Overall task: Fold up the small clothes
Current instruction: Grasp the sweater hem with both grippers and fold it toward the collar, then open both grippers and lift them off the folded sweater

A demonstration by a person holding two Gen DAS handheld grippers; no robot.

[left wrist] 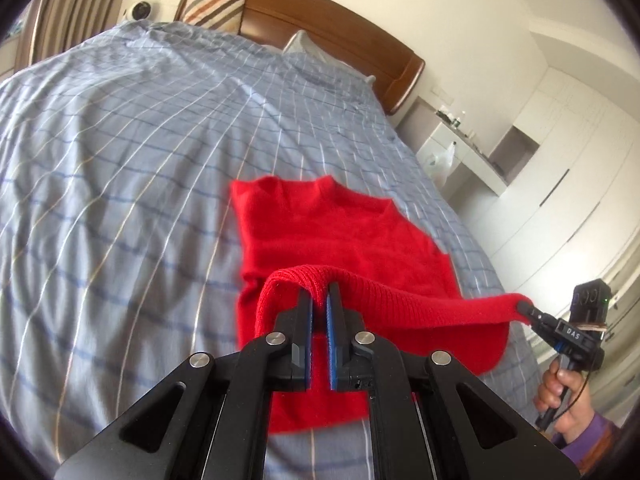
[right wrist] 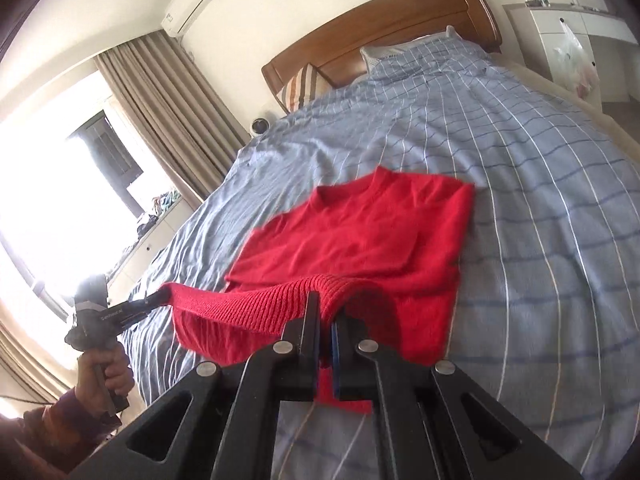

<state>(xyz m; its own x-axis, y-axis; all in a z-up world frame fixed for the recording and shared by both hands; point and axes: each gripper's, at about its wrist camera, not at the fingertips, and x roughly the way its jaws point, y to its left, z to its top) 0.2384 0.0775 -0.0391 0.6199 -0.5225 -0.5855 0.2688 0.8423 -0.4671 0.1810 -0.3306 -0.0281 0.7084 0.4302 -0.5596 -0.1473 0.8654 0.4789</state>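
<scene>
A small red knitted sweater (left wrist: 340, 228) (right wrist: 360, 240) lies on the bed, collar toward the headboard, its sleeves folded in. The ribbed hem (left wrist: 400, 300) (right wrist: 240, 308) is lifted off the bed and stretched between the two grippers. My left gripper (left wrist: 319, 292) is shut on one hem corner; it also shows in the right wrist view as the left gripper (right wrist: 158, 298), gripped by a hand. My right gripper (right wrist: 325, 304) is shut on the other hem corner, and appears at the right edge of the left wrist view as the right gripper (left wrist: 524, 305).
The bed carries a blue checked cover (left wrist: 140, 160) (right wrist: 540, 200) with a wooden headboard (left wrist: 320, 12) and striped pillow (left wrist: 216, 10) at the far end. White cabinets (left wrist: 560, 160) and a hanging plastic bag (right wrist: 576, 60) stand on the right. Curtains and a bright window (right wrist: 60, 184) are left.
</scene>
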